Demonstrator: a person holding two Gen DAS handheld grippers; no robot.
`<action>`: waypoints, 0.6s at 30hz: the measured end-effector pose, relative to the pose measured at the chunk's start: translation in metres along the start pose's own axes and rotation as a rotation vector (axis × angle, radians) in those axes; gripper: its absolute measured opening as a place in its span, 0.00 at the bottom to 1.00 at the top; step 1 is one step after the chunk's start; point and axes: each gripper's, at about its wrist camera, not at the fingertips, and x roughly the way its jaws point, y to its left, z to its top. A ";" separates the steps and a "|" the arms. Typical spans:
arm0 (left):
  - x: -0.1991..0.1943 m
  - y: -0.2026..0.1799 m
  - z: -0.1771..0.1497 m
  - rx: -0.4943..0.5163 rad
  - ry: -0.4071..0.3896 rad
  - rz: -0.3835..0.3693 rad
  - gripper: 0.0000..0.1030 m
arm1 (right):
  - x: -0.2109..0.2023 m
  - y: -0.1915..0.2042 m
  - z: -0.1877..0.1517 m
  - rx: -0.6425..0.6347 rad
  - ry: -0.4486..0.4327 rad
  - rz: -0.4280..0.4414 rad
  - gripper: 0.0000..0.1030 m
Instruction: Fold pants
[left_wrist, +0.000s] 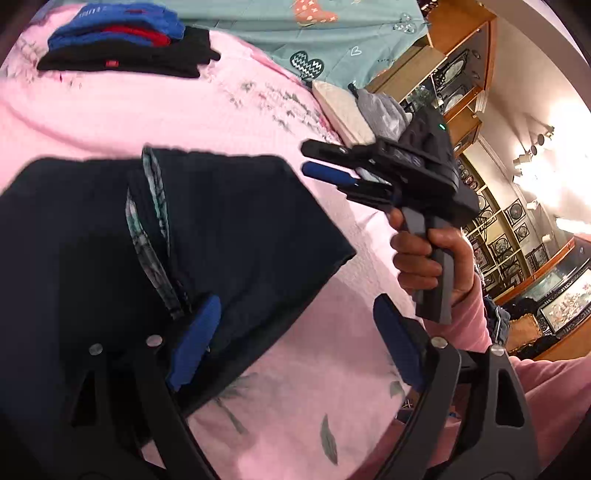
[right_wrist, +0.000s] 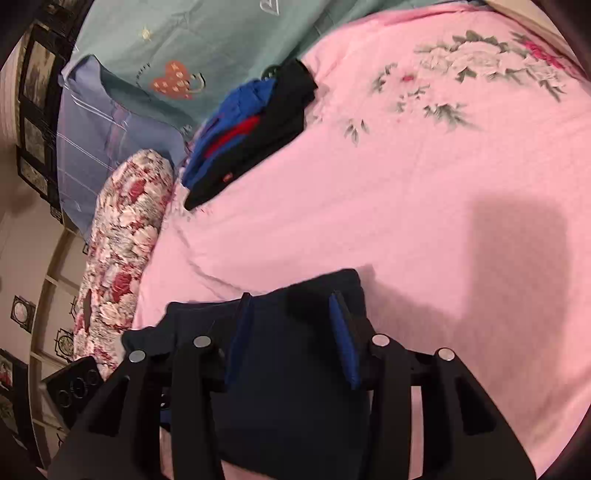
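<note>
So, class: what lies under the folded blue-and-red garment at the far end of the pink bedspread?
A folded black garment lies under the blue-and-red garment, resting on the pink floral bedspread. Anything beneath the black one is covered.

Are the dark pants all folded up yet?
Almost. The navy pants already lie doubled into a compact shape on the pink bedspread. Both claws, left and right, are open and grip nothing. Left: maybe joining the folded stack.
</note>
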 end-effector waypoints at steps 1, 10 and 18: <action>-0.008 -0.004 0.005 0.010 -0.021 -0.010 0.85 | -0.011 0.006 -0.005 -0.025 -0.018 0.020 0.44; 0.012 0.007 0.058 0.027 -0.050 0.111 0.93 | -0.030 0.015 -0.073 -0.130 0.073 -0.105 0.44; 0.017 0.025 0.058 -0.076 -0.018 0.125 0.93 | -0.060 0.009 -0.079 -0.118 0.026 -0.075 0.44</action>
